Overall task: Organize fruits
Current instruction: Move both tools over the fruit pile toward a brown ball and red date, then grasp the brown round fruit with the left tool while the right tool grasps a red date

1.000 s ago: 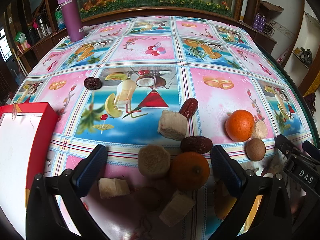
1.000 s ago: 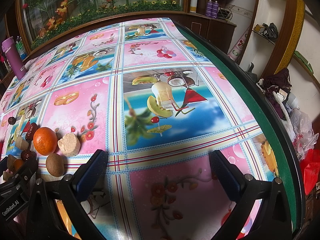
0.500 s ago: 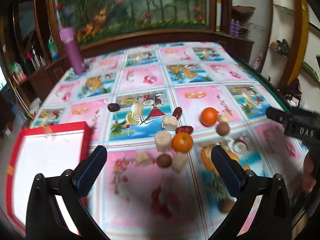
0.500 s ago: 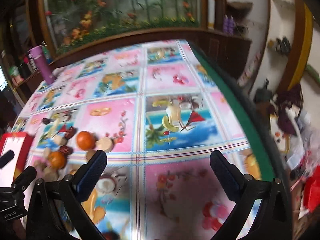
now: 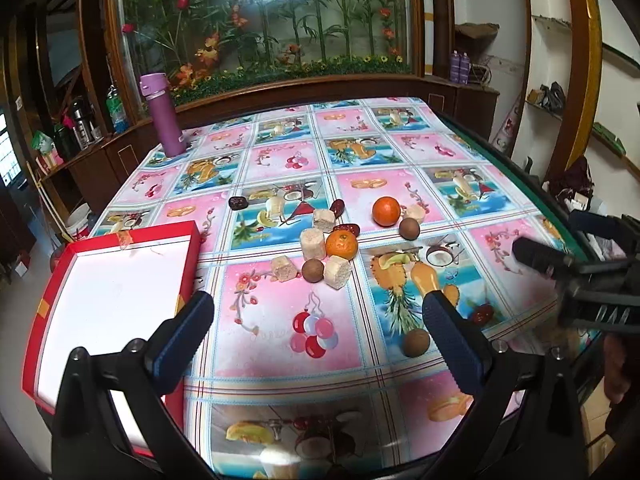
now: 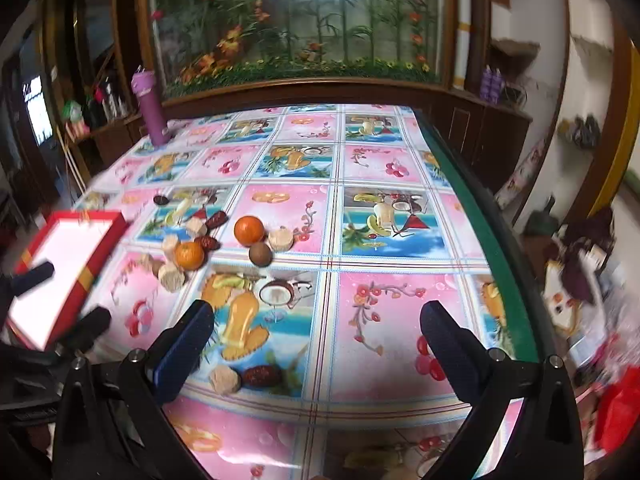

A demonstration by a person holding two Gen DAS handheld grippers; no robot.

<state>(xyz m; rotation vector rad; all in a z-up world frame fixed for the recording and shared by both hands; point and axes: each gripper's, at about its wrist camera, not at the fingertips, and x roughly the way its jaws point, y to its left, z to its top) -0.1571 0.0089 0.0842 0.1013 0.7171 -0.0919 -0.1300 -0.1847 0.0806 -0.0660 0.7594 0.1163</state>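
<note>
Both tongs are hanging open and empty above the counter, nothing gripped: left tongs, right tongs. We're judging the step as picking the first fruit for the box, which is sitting empty at the counter's left edge.

Fruit is all lying loose right of the box. Main cluster: near orange, far orange beyond it, pale cakes and dates touching or just beside the near orange, brown round fruit right in front of it. Strays: one dark date off beyond the box, another brown fruit and date on the near side, close to the left tongs' right finger.

We're suggesting the left tongs go first, since the box is on that side. Start from the cluster's edge; come down straight over one piece, jaws straddling it. Round ones will likely roll if nudged.

Obstructions: neighbours packed tight around the near orange, so a finger may knock them. Purple bottle is standing far beyond the box, out of the way. Right tongs are sitting near the strays; keep the two apart.
</note>
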